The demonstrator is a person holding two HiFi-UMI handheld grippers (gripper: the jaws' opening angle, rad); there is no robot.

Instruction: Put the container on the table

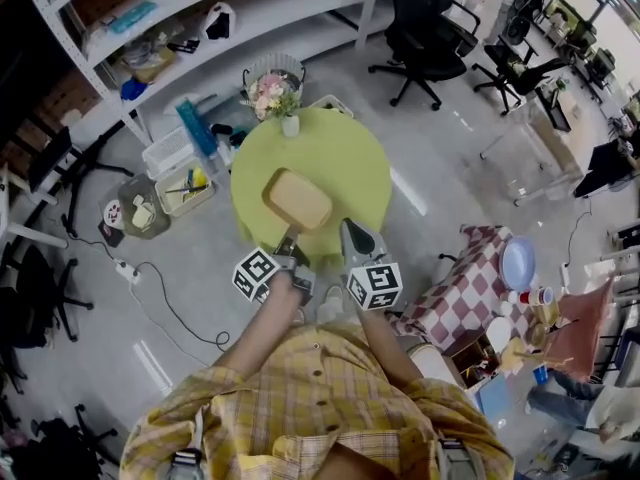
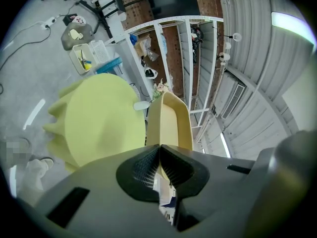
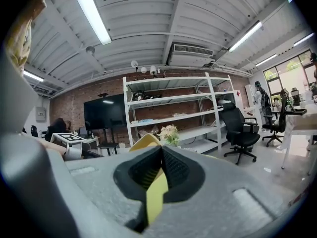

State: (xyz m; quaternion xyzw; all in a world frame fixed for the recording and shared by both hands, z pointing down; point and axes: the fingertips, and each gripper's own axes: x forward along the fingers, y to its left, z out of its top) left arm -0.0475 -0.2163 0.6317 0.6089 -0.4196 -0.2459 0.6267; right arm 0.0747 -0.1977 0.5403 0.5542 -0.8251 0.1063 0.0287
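Note:
A shallow tan container (image 1: 297,200) hangs tilted over the round yellow-green table (image 1: 340,153). My left gripper (image 1: 287,246) is shut on its near rim. In the left gripper view the jaws (image 2: 159,148) pinch the container (image 2: 171,118) edge-on, with the table (image 2: 99,123) to its left. Whether the container touches the tabletop I cannot tell. My right gripper (image 1: 348,230) is shut and empty, pointing at the table's near edge just right of the container. The right gripper view shows its jaws (image 3: 161,148) meeting, with the container's tip (image 3: 143,141) behind them.
A small white vase of flowers (image 1: 288,120) stands at the table's far edge. A checked-cloth table (image 1: 455,293) with a blue plate (image 1: 518,263) is to the right. Bins (image 1: 180,183) and shelving (image 1: 200,8) are to the left, office chairs (image 1: 425,33) behind.

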